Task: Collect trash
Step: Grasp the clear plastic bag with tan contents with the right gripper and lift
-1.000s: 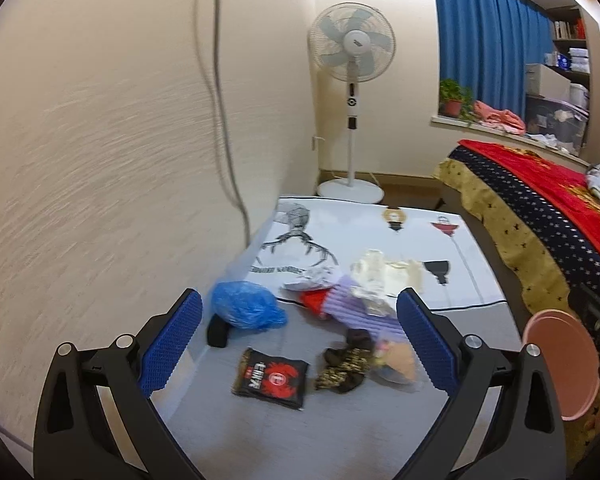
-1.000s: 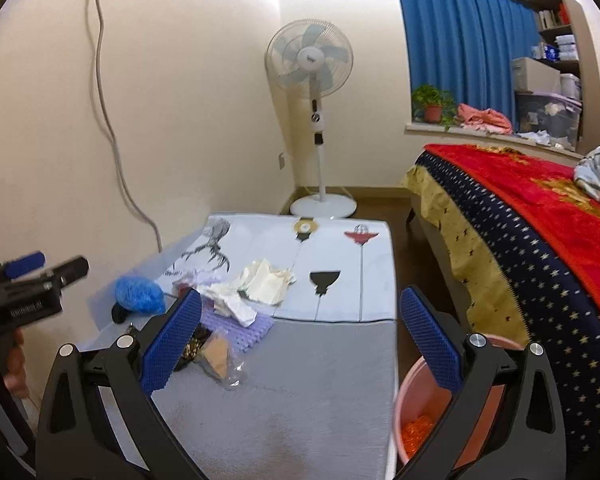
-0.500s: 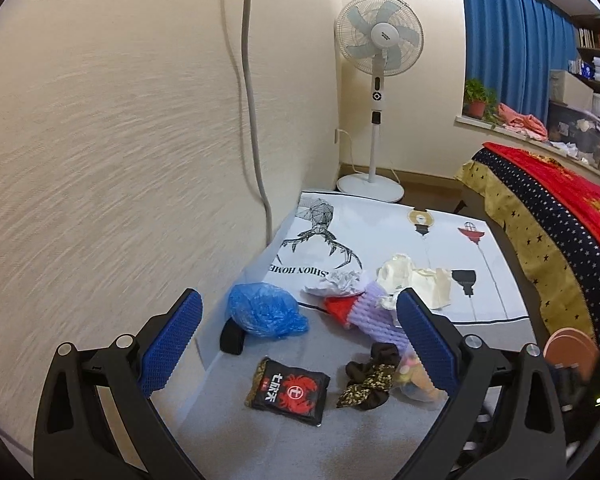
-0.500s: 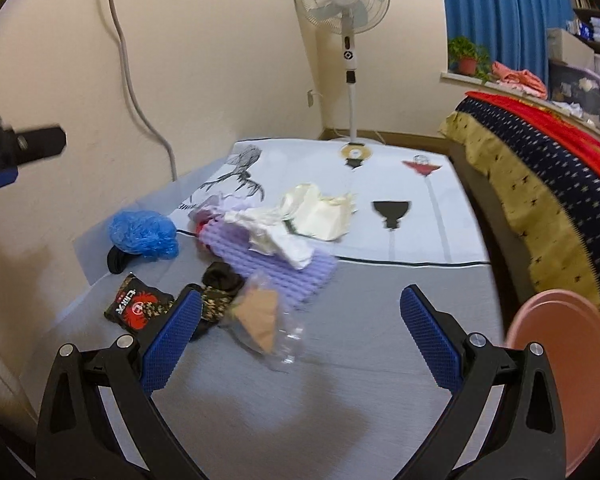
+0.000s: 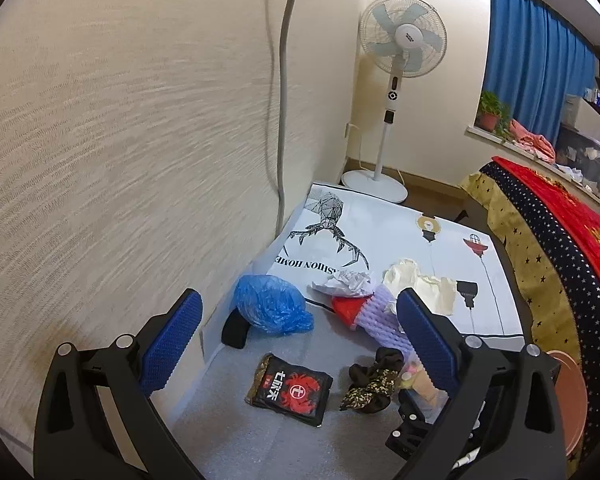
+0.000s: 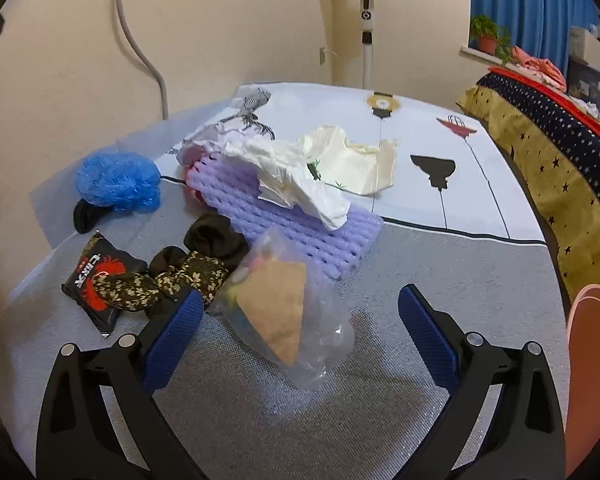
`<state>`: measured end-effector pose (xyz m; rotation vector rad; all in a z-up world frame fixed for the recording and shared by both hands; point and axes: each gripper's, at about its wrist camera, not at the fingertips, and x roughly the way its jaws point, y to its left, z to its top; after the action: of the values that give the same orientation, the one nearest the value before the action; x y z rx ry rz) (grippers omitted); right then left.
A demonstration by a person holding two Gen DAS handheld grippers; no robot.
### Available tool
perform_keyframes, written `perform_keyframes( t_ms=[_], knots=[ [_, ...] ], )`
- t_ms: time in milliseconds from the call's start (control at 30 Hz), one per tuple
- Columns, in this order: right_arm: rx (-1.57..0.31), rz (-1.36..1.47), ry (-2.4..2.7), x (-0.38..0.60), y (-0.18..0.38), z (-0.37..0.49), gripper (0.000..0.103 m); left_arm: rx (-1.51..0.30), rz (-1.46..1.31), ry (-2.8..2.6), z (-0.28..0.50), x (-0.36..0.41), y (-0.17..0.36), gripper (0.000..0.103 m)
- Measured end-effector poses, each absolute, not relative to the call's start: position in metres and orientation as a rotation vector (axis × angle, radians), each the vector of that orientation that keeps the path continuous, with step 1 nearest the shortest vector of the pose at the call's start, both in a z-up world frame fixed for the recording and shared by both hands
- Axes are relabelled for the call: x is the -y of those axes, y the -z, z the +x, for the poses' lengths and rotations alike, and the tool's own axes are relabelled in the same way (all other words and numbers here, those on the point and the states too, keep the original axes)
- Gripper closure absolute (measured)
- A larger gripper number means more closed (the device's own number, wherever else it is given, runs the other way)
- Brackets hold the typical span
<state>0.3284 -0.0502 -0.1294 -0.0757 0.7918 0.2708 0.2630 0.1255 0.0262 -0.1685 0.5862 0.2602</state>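
The left tongs are held wide apart, nothing gripped between the blue ribbed pads; the black arms run back toward 5 and 7 o'clock of the left wrist view. The right tongs are likewise spread, nothing clamped, pads pointed toward 12 o'clock and tilted downward. Part of the right tongs' black body is seen in the left wrist view at about 5 o'clock, low beside the left tongs' right-hand pad.

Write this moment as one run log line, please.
left gripper: open, empty | right gripper: open, over clear plastic bag | pink bin: right edge | nothing grasped
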Motion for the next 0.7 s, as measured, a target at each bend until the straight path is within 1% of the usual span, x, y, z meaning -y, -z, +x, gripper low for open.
perform_keyframes(
  t_ms=[67,133,167,233,267,367,400,533,700],
  knots=[
    [-0.816,-0.077,-0.273,0.049,0.132,0.333,0.007,-0.588,-0.167,-0.259,0.264,-0.125,-0.025,0.008],
    [-0.835,-0.077,-0.3,0.046,0.135,0.336,0.022,-0.587,-0.164,-0.256,0.263,-0.124,-0.025,0.008],
    [-0.838,-0.078,-0.308,0.046,0.135,0.335,0.034,-0.587,-0.16,-0.255,0.263,-0.123,-0.025,0.009],
    [-0.828,-0.083,-0.32,0.044,0.134,0.334,0.041,-0.587,-0.16,-0.254,0.263,-0.123,-0.024,0.008],
    [-0.821,-0.086,-0.324,0.044,0.133,0.333,0.047,-0.586,-0.161,-0.253,0.263,-0.123,-0.024,0.008],
    [-0.8,-0.09,-0.325,0.044,0.131,0.329,0.054,-0.583,-0.162,-0.252,0.264,-0.125,-0.025,0.008],
    [-0.794,-0.089,-0.322,0.044,0.13,0.329,0.06,-0.583,-0.162,-0.252,0.263,-0.124,-0.025,0.008],
    [-0.775,-0.089,-0.312,0.047,0.127,0.326,0.069,-0.582,-0.157,-0.255,0.262,-0.124,-0.024,0.008],
    [-0.747,-0.09,-0.309,0.054,0.111,0.319,0.069,-0.573,-0.148,-0.26,0.264,-0.124,-0.025,0.008]
  ],
)
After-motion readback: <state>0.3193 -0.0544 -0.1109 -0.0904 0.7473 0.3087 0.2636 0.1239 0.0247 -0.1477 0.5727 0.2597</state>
